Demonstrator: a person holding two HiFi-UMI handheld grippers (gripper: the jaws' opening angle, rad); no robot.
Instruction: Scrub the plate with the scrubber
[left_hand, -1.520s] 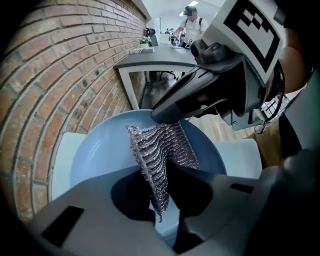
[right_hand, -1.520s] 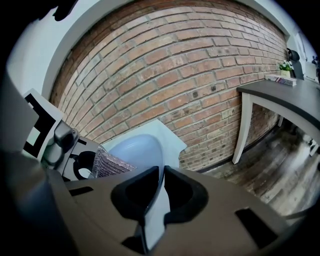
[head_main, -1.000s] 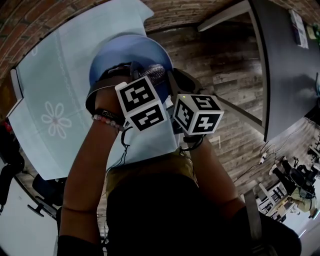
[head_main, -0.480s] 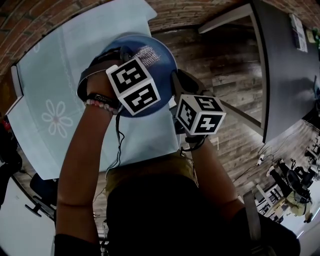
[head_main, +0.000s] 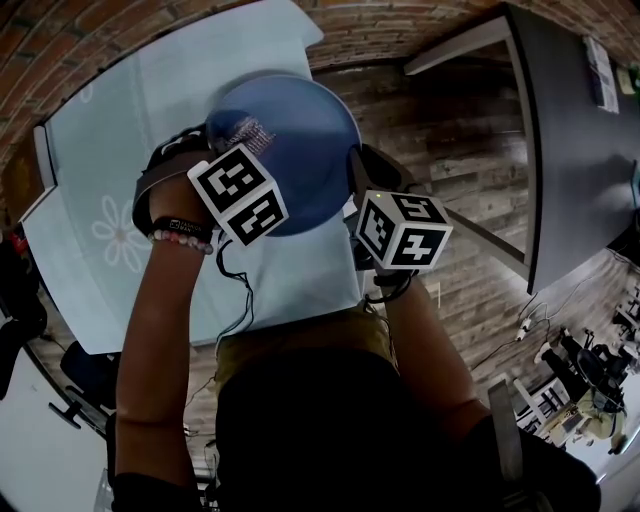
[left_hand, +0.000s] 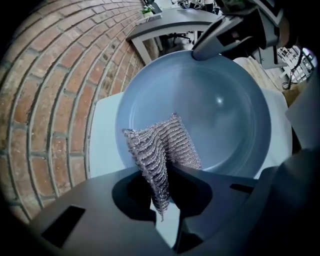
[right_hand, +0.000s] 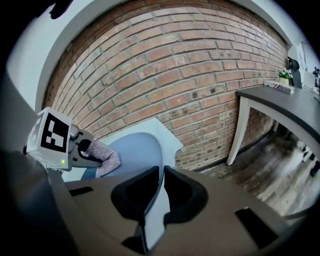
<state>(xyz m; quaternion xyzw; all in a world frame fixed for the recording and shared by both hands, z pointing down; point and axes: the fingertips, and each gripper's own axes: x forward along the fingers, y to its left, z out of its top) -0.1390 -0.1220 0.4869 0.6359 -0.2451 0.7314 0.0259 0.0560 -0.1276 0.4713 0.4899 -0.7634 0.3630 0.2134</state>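
Note:
A round blue plate (head_main: 300, 140) is held tilted over the pale blue tablecloth. My right gripper (head_main: 358, 172) is shut on its right rim, and the plate's edge (right_hand: 137, 147) runs between the jaws of the right gripper (right_hand: 161, 172) in its own view. My left gripper (left_hand: 167, 175) is shut on a grey knitted metallic scrubber (left_hand: 160, 147), whose free end rests against the plate's inner face (left_hand: 220, 110) at its left part. In the head view the scrubber (head_main: 245, 130) shows just above the left gripper (head_main: 240, 160). The right gripper view also shows the scrubber (right_hand: 106, 159).
A table with a light blue flower-patterned cloth (head_main: 120, 200) lies under and left of the plate. A brick wall (right_hand: 175, 75) stands right behind it. A dark grey desk (head_main: 570, 130) stands to the right over a wooden floor (head_main: 450, 140).
My left gripper has carried the scrubber leftward across the plate's face, from its right part to its left part. The right gripper and the plate have hardly moved.

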